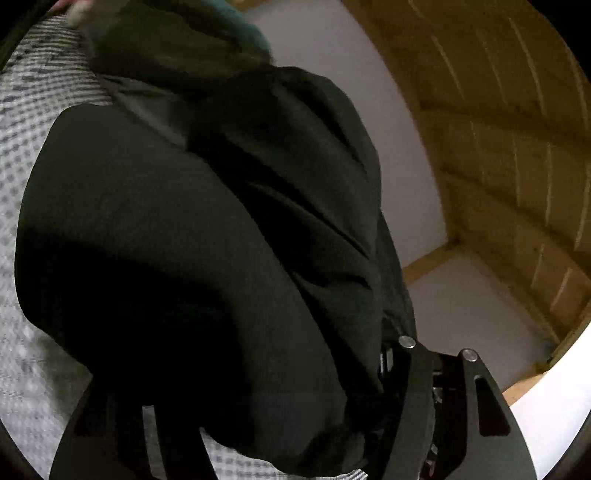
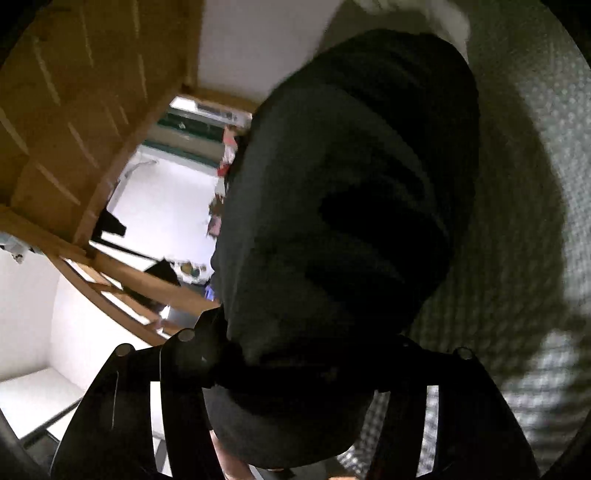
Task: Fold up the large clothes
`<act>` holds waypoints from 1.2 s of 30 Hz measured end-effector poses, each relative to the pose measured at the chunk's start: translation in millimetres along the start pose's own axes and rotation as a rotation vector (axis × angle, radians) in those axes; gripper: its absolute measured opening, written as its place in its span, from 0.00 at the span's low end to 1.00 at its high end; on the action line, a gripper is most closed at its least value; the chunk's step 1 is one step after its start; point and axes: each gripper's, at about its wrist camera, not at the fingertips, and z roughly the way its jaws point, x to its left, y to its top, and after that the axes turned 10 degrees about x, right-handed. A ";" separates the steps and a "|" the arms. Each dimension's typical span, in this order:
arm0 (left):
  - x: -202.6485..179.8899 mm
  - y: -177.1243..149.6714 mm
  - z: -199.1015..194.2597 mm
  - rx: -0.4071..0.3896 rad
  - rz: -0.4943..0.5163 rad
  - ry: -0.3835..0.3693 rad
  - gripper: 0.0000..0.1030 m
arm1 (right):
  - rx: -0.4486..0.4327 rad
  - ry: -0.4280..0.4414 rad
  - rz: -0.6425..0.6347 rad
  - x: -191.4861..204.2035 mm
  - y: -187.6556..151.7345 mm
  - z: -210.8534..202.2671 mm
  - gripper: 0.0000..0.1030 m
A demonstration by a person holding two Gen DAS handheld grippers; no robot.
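A large black garment fills the left wrist view, bunched and hanging from my left gripper, which is shut on it. The cloth covers the left finger; the right finger shows beside the bundle. In the right wrist view the same black garment is gathered into a thick roll that runs between the fingers of my right gripper, shut on it. Both ends are held up above a grey-and-white checked bed cover.
A slatted wooden frame stands close by along a white wall. A teal cloth peeks out behind the garment's far end. Something white and blurred lies at the top of the bed. An opening shows a bright room beyond.
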 end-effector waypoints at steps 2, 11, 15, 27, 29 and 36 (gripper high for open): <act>-31.9 0.7 36.2 -0.004 0.019 -0.049 0.59 | -0.034 -0.020 -0.036 9.0 28.4 -40.1 0.54; -156.7 -56.8 190.0 0.074 0.055 -0.224 0.59 | -0.165 -0.141 -0.111 3.1 86.5 -215.6 0.54; -203.1 -100.4 247.0 0.156 0.054 -0.281 0.59 | -0.237 -0.213 -0.096 -12.6 74.9 -301.3 0.54; -305.8 -250.5 340.1 0.389 0.094 -0.464 0.59 | -0.471 -0.400 -0.062 -25.5 -12.9 -513.1 0.54; -325.2 -277.7 358.1 0.429 0.091 -0.513 0.59 | -0.507 -0.435 -0.066 -21.5 -21.1 -544.8 0.54; -331.5 -387.2 474.9 0.717 0.022 -0.455 0.75 | -0.601 -0.580 0.127 -112.4 -34.7 -654.7 0.63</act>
